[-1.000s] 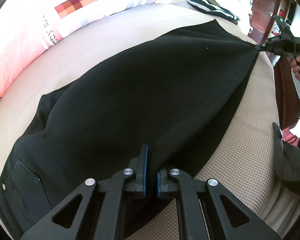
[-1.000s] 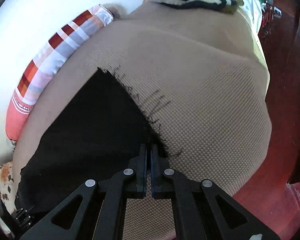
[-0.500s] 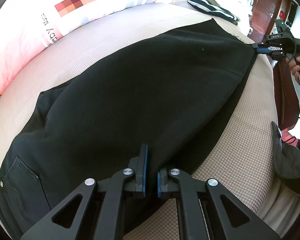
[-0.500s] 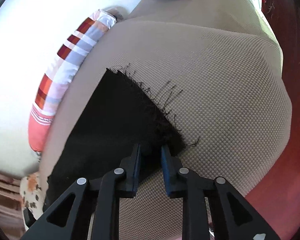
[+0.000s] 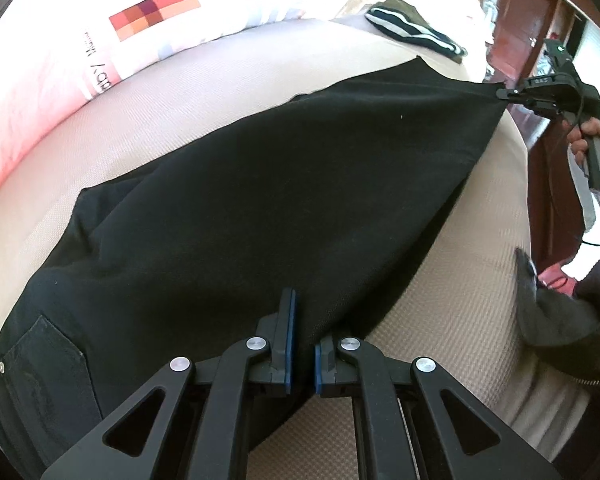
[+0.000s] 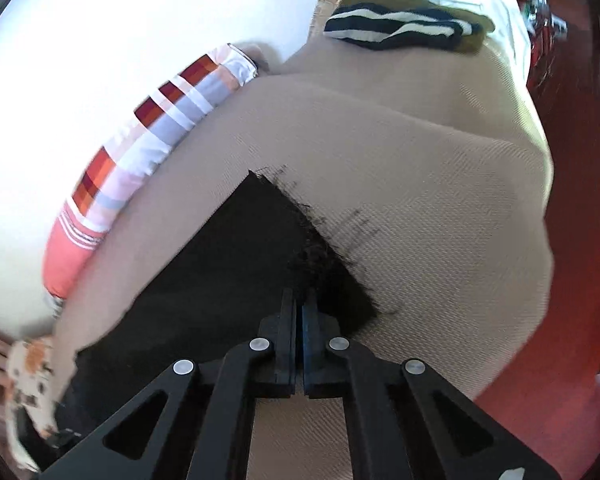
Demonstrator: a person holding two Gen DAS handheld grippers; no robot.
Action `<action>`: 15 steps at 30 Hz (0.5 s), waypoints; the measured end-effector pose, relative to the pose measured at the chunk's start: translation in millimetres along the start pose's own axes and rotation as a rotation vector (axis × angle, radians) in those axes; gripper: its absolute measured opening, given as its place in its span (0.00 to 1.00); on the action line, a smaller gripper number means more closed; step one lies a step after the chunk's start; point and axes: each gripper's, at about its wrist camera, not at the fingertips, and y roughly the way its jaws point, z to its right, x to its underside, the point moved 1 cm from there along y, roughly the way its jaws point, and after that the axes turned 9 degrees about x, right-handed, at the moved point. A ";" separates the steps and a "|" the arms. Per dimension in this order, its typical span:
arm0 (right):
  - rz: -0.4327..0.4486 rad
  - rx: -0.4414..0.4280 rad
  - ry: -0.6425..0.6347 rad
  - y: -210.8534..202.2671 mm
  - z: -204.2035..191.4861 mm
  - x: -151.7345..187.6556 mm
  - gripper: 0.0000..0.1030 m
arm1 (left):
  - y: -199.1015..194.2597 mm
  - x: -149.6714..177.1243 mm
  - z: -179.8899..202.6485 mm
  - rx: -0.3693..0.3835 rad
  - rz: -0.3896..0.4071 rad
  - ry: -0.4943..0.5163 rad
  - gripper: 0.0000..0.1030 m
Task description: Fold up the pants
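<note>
So, pants (image 5: 260, 184) axis: stretched from 7 to 2 o'clock
left gripper (image 5: 302, 344): clamped on mid-leg edge
right gripper (image 6: 300, 320): pinched on frayed hem (image 6: 328, 256)

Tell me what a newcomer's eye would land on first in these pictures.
The black pants dominate, spread across the tan bed cover, pinched at the near edge by the left gripper and at the frayed hem by the right gripper. Next comes the pink patchwork pillow along the far side, then a striped garment at the far end.
</note>
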 end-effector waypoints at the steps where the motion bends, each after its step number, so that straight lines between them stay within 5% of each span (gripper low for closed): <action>1: -0.015 0.020 -0.006 7.7 2.0 2.9 0.01 | 5.0 1.3 -0.8 0.003 -0.016 0.000 0.07; 7: -0.073 0.061 0.022 32.0 11.5 6.6 0.03 | 11.4 -1.8 -2.9 0.001 -0.051 -0.014 0.12; 10: -0.087 0.113 0.020 29.5 13.4 1.3 0.27 | 3.8 -1.5 -6.2 0.045 -0.062 -0.062 0.36; 12: -0.077 0.141 0.021 21.5 15.0 -1.1 0.30 | -7.4 1.0 -7.5 0.047 -0.039 -0.077 0.60; 15: -0.041 0.166 0.008 7.1 11.4 -8.4 0.30 | -37.3 5.6 -15.1 0.072 0.031 -0.105 0.61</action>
